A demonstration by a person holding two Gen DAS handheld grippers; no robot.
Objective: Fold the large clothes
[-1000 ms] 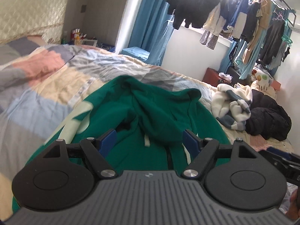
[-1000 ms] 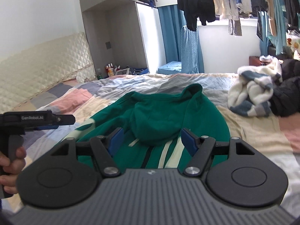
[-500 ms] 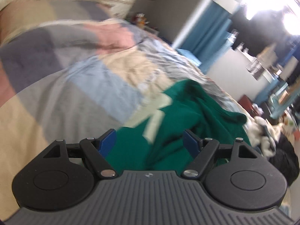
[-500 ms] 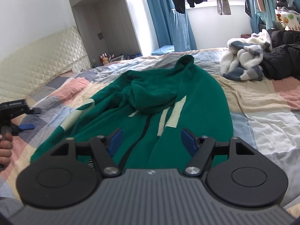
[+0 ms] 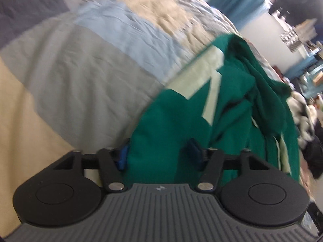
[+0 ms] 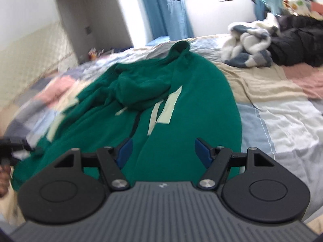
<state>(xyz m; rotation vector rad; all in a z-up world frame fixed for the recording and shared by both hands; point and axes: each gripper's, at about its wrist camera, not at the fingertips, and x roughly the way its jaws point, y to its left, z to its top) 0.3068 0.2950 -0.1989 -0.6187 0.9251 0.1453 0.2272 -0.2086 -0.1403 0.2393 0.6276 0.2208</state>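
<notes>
A large green hooded sweatshirt (image 6: 191,104) with pale stripes lies spread on the patchwork bedspread (image 6: 282,117), hood bunched at its middle. My right gripper (image 6: 163,149) is open, low over the garment's near hem. My left gripper (image 5: 159,155) is open at the sweatshirt's (image 5: 232,125) left lower edge, its jaws straddling the green cloth without closing on it. The left gripper also shows at the far left of the right wrist view (image 6: 14,147), beside the garment's left corner.
A white and grey garment (image 6: 250,46) and a black jacket (image 6: 298,46) lie heaped at the bed's far right. A padded headboard (image 6: 30,54) runs along the left. Blue curtains (image 6: 173,18) and hanging clothes are behind the bed.
Both grippers have dropped toward the garment's near edge. The left one swung left and down to the left corner; the right one moved closer to the hem. Both stayed open.
</notes>
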